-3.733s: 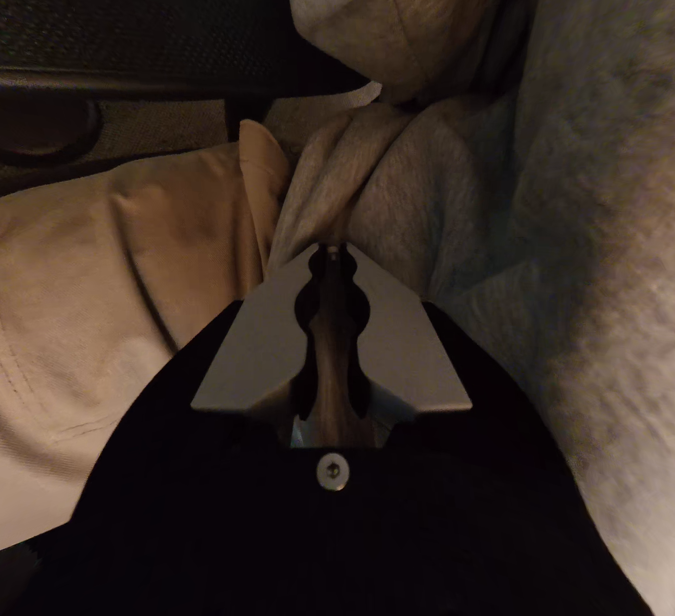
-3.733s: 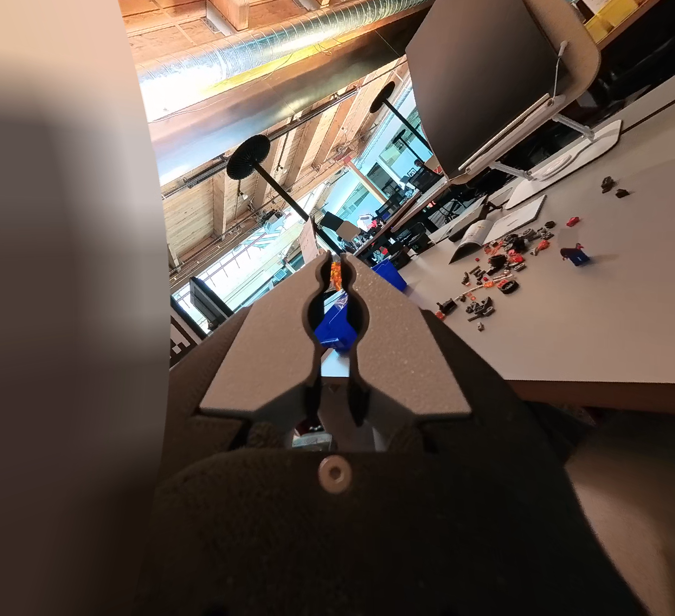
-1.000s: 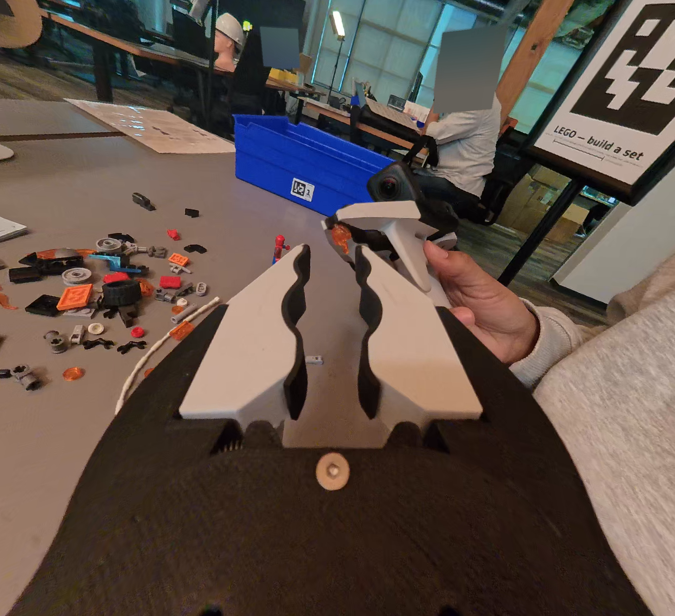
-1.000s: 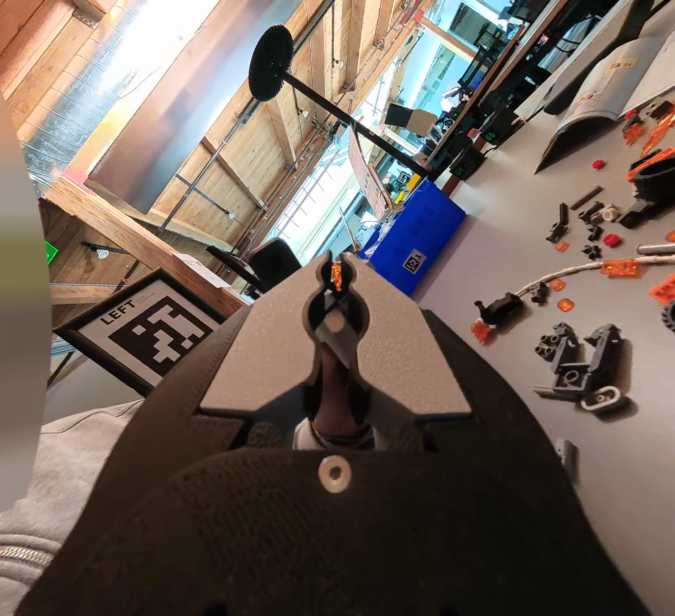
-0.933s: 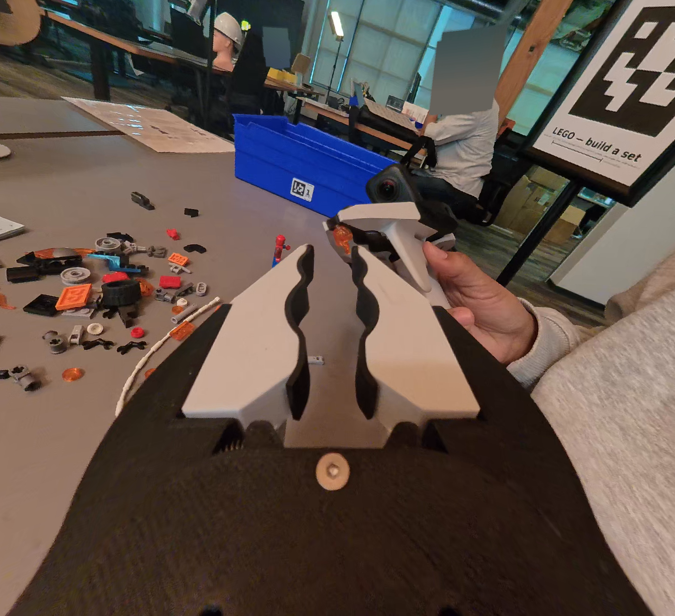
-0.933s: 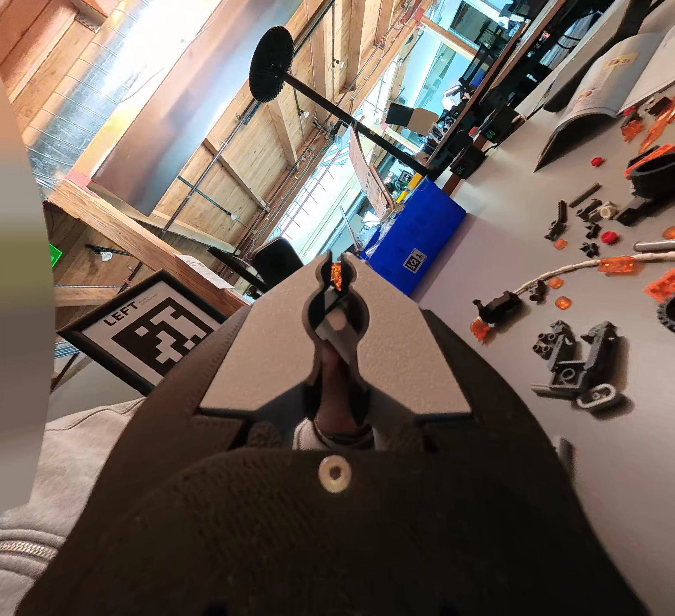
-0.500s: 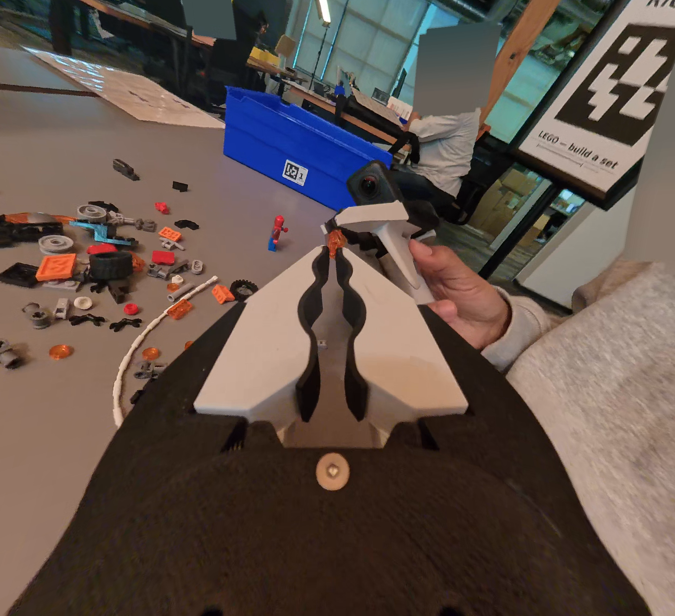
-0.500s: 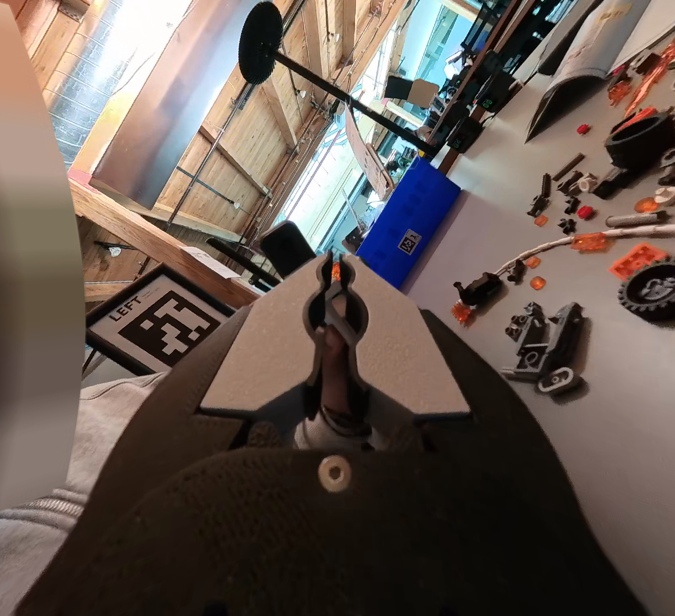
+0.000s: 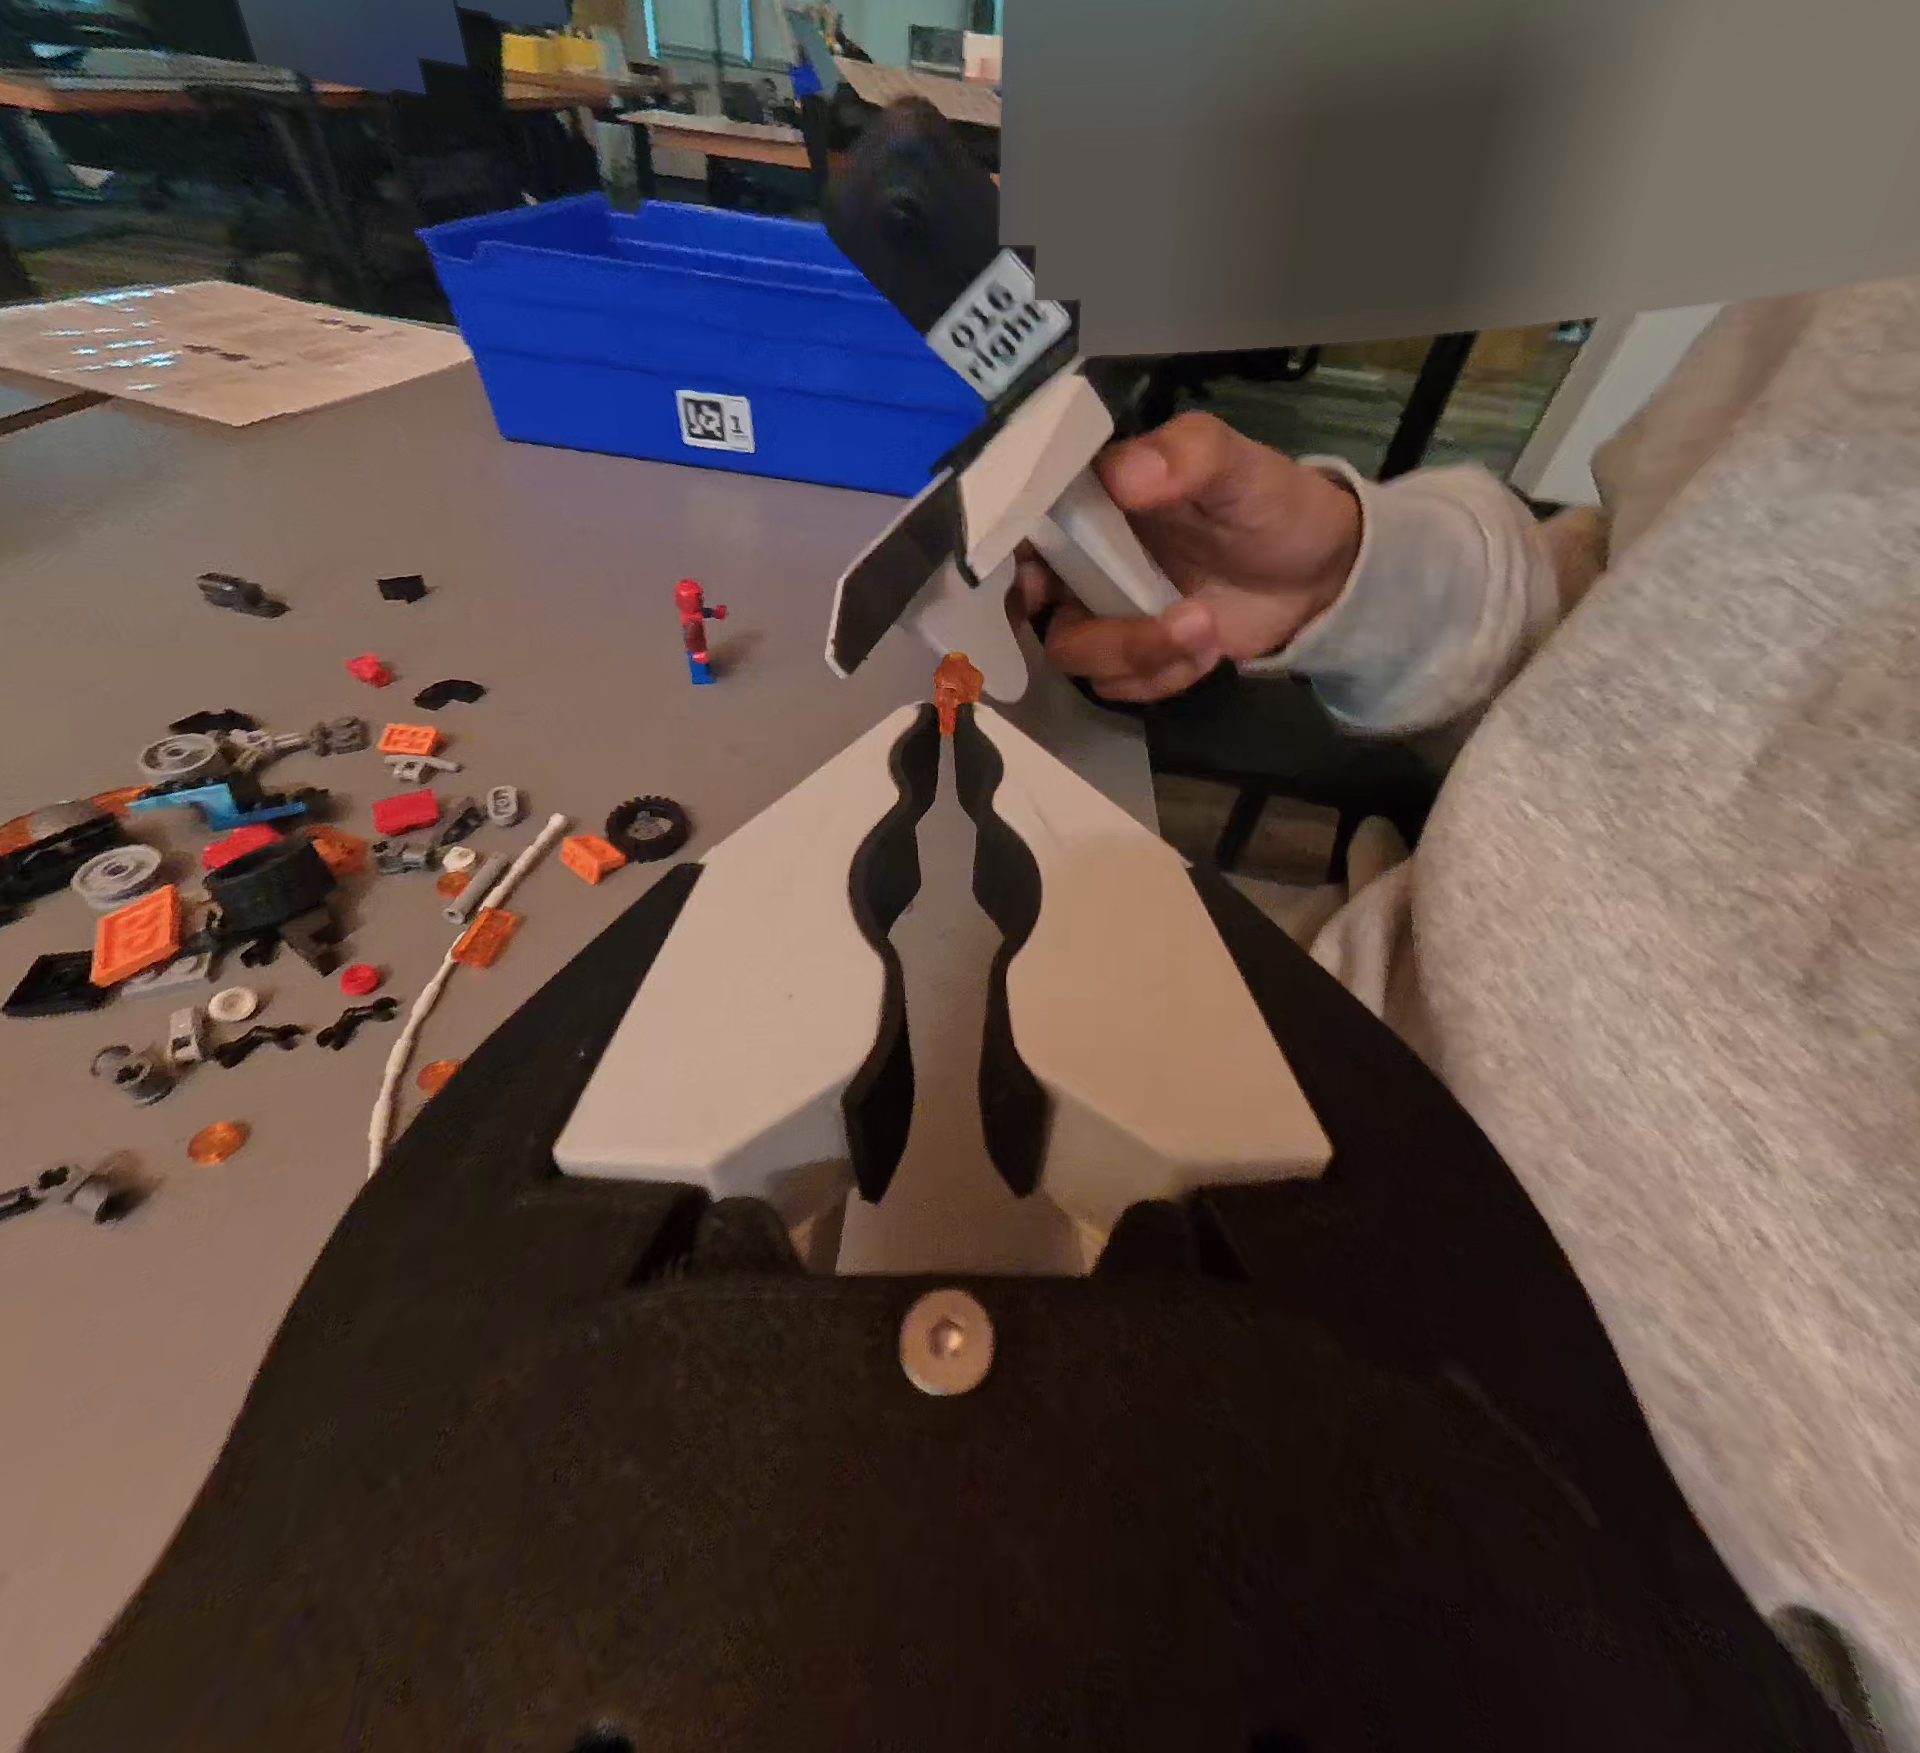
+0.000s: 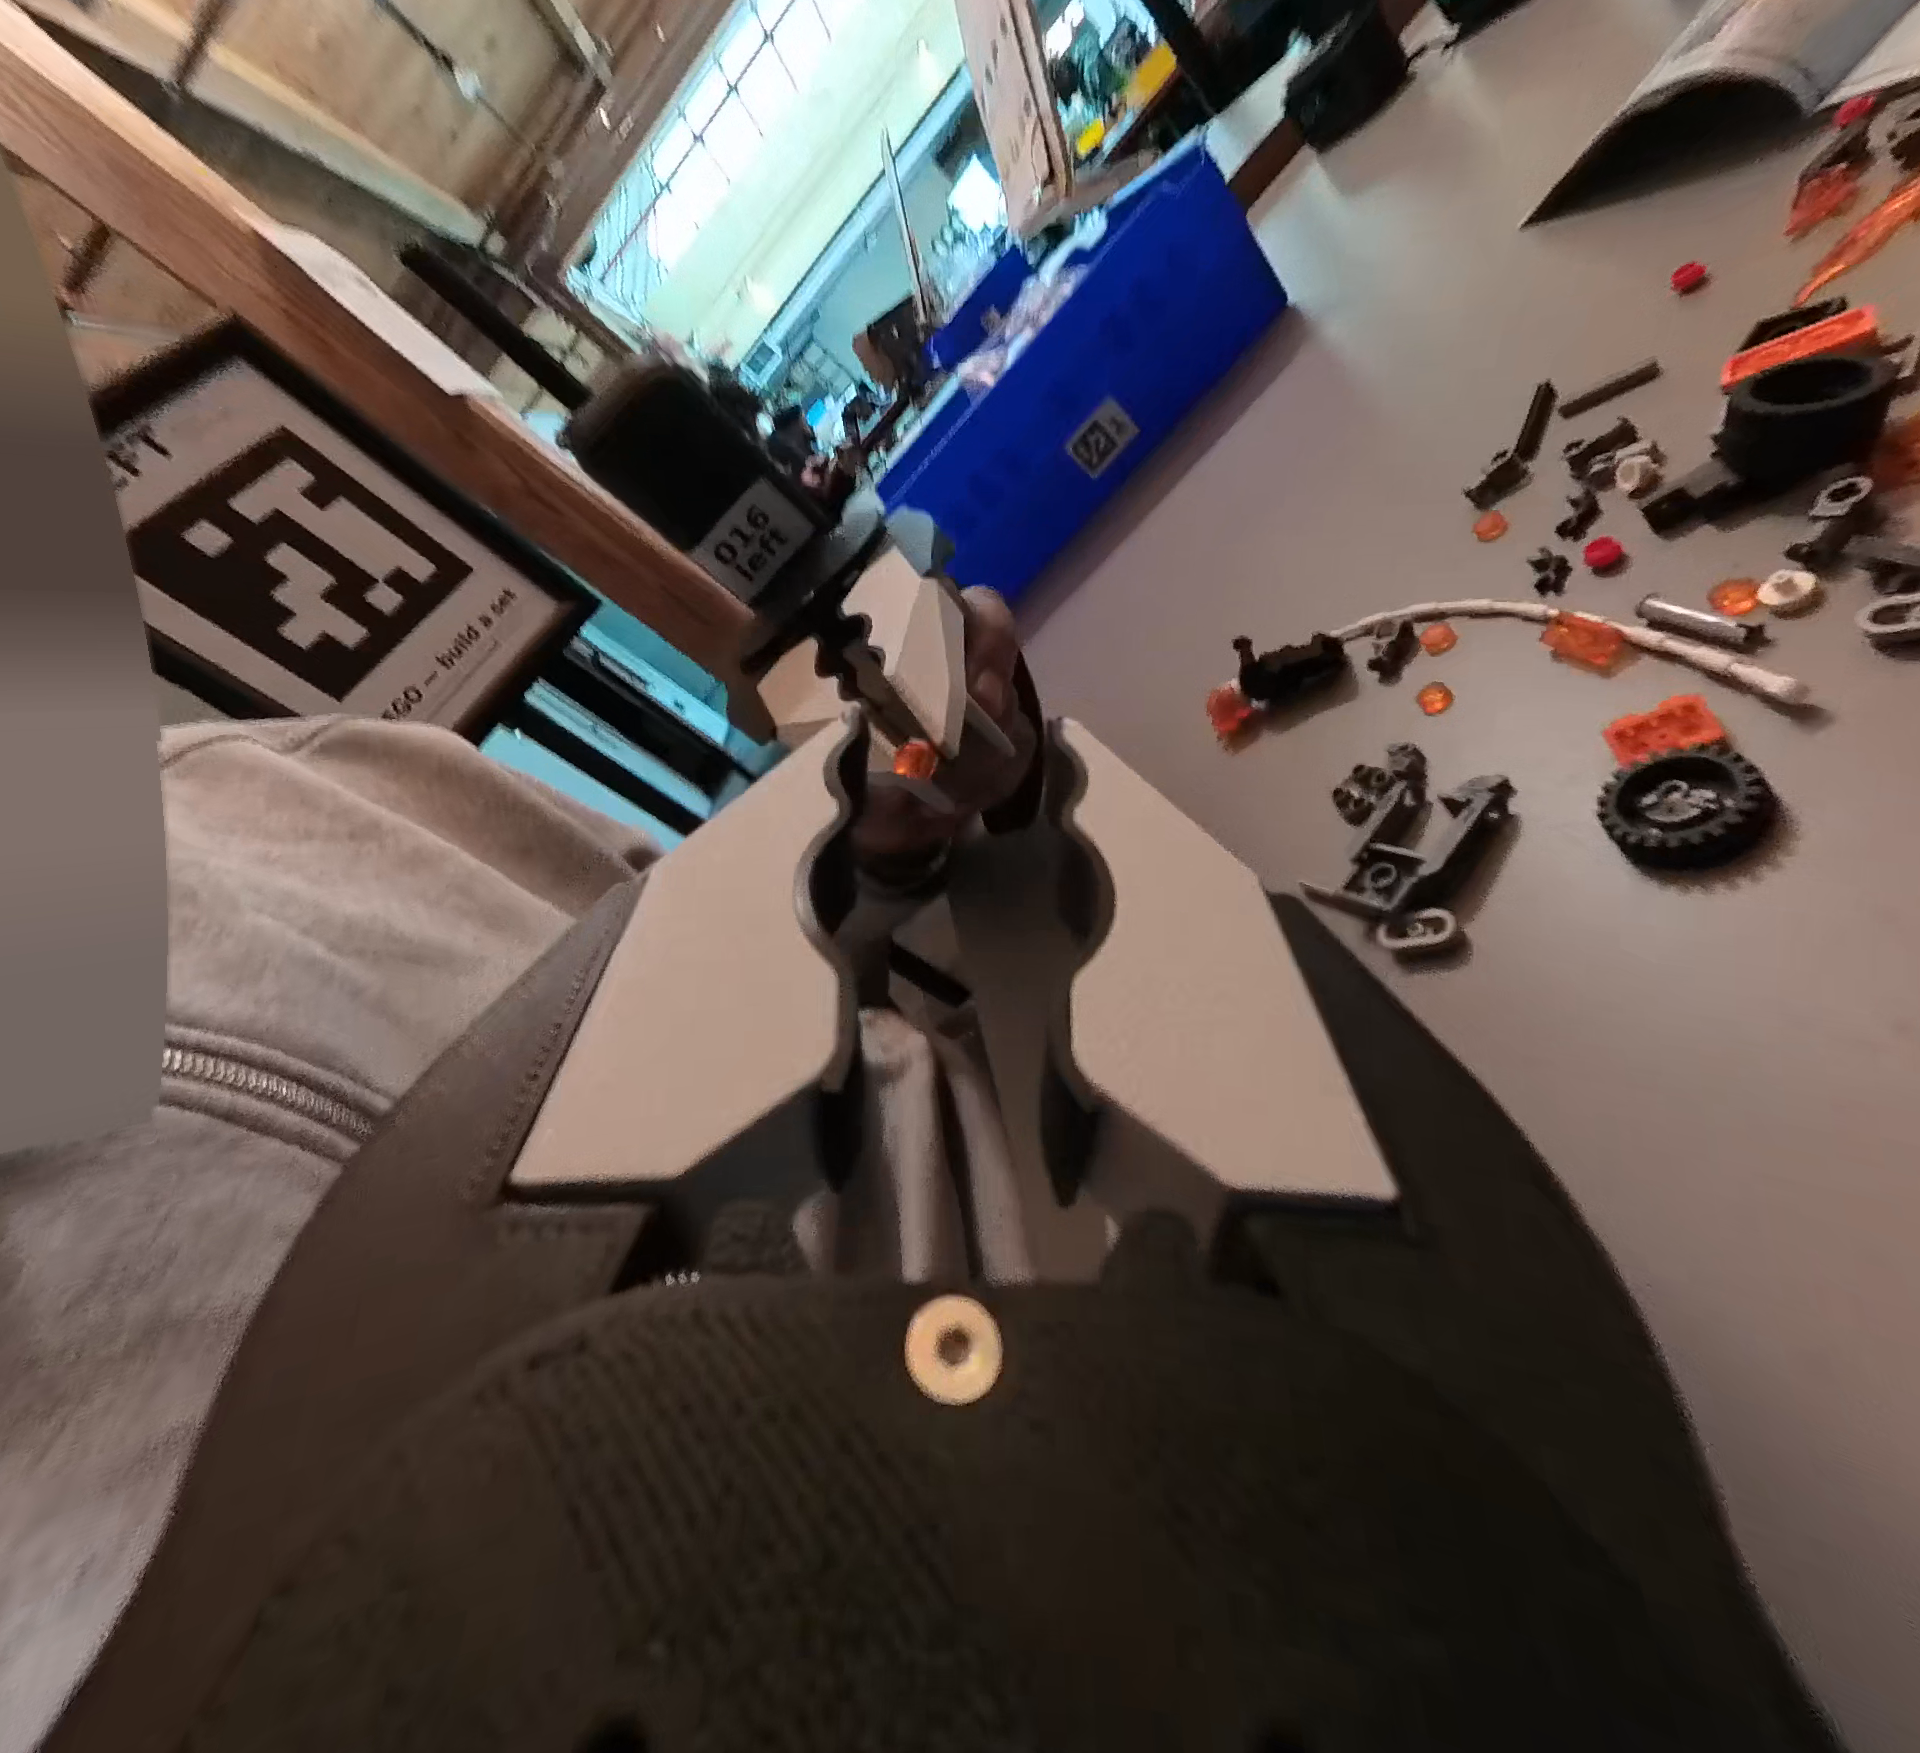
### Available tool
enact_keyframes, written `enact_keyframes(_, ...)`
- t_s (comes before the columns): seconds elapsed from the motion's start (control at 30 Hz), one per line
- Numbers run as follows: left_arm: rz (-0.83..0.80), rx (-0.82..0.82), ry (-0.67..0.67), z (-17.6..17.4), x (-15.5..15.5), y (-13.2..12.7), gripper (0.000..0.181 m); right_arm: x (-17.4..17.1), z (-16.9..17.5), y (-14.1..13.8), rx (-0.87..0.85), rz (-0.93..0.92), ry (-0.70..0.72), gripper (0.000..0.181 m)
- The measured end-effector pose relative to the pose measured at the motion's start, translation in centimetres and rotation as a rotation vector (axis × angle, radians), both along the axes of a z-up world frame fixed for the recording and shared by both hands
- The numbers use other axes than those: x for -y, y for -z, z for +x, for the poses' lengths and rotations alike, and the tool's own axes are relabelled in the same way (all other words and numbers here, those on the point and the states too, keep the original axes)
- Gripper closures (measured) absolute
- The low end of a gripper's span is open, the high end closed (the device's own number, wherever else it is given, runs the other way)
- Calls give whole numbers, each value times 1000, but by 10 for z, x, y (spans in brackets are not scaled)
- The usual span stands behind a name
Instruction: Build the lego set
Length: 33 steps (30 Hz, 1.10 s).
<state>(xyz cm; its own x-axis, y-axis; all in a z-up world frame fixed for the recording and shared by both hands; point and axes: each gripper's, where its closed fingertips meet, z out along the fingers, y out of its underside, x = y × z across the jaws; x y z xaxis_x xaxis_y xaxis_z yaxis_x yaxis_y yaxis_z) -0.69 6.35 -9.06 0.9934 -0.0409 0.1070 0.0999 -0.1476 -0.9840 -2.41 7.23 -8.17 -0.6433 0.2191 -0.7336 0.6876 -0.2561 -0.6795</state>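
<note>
My left gripper (image 9: 954, 718) is shut on a small translucent orange lego piece (image 9: 956, 680), held at its fingertips above the grey table's (image 9: 582, 581) near edge. The right gripper (image 9: 935, 643), held by a hand, hangs just behind and above the piece with its jaws apart. In the right wrist view my right gripper (image 10: 956, 732) is open and empty. The left gripper (image 10: 914, 664) points toward it, and the orange piece (image 10: 914, 758) sits between my right fingertips without being clamped by them.
A blue bin (image 9: 707, 353) stands at the back of the table. A red and blue minifigure (image 9: 694, 628) stands alone. Loose orange, black and grey pieces (image 9: 239, 872), a black tyre (image 9: 647, 828) and a white hose (image 9: 416, 1007) lie left. An open booklet (image 10: 1766, 10) lies farther off. The tips of both grippers are at nearly the same place.
The left gripper has come up from the lap, closed on the orange piece that the right gripper held, and the right gripper has opened and let it go.
</note>
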Motion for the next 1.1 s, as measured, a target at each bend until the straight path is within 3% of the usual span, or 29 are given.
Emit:
enact_keyframes(0.3,-102,-122,51,16,-8,16,180,9,25,12,-15,174,-167,172)
enact_keyframes(0.77,-102,-88,27,12,-5,17,179,10,23,17,-47,228,-147,176)
enact_keyframes(0.87,-109,-32,-52,-2,5,18,171,7,17,10,-69,188,-95,176)
enact_keyframes(1.03,-237,61,-413,-52,40,41,176,-1,7,6,-90,131,-17,176)
enact_keyframes(1.1,-258,95,-491,-61,51,45,173,1,4,7,-88,121,-10,176)
